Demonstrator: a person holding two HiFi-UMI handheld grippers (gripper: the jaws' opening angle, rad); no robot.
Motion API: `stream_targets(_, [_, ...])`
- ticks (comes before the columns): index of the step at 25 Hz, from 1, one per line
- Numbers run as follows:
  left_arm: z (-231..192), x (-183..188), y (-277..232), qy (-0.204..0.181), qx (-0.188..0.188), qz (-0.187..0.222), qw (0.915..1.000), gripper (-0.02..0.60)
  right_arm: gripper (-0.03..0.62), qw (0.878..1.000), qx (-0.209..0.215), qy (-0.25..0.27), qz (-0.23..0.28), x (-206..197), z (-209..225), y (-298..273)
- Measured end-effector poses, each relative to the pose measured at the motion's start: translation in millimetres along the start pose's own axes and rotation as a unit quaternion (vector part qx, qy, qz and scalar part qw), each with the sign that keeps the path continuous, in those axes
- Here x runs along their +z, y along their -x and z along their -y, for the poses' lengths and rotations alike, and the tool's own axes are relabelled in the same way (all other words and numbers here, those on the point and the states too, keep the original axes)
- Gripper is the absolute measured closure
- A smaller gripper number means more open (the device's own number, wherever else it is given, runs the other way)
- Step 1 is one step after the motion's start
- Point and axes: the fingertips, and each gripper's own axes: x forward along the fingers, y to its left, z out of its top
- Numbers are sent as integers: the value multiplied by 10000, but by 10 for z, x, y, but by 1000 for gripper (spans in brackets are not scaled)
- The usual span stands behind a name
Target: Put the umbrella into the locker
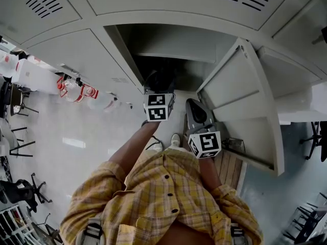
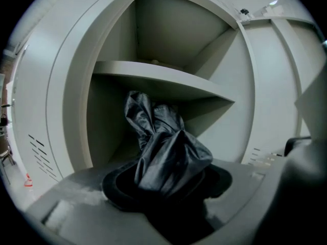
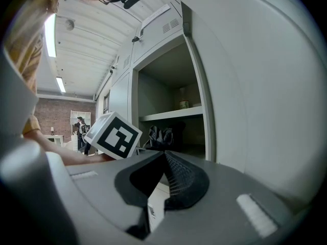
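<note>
Only close-up, left claw point(image 2: 168, 187) grips umbrella point(image 2: 164, 149), w/ locker shelf point(image 2: 153, 78) behind.

Head view from above, both gripper views level, all on the open locker point(image 1: 168, 40)

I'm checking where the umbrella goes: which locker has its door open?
The middle locker, its door swung out to the right with a shelf showing inside; the vented doors beside and above it are shut.
</note>
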Motion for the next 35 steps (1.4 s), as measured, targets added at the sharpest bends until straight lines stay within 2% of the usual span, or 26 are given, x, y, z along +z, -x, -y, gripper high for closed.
stream_targets(12, [-71, -81, -396, -213, 181, -72, 9996, 314, 595, 10000, 45, 6, -63, -42, 70, -24])
stream_targets(21, [-101, -170, -544, -199, 275, -207, 9992, 313, 595, 9999, 119, 39, -96, -64, 68, -54])
stream_targets(26, [-96, -215, -593, -319, 363, -258, 9985, 313, 595, 9999, 122, 25, -89, -62, 68, -65])
stream_targets(35, [-89, -288, -658, -186, 399, -523, 9977, 304, 595, 9999, 92, -26, -98, -68, 75, -46])
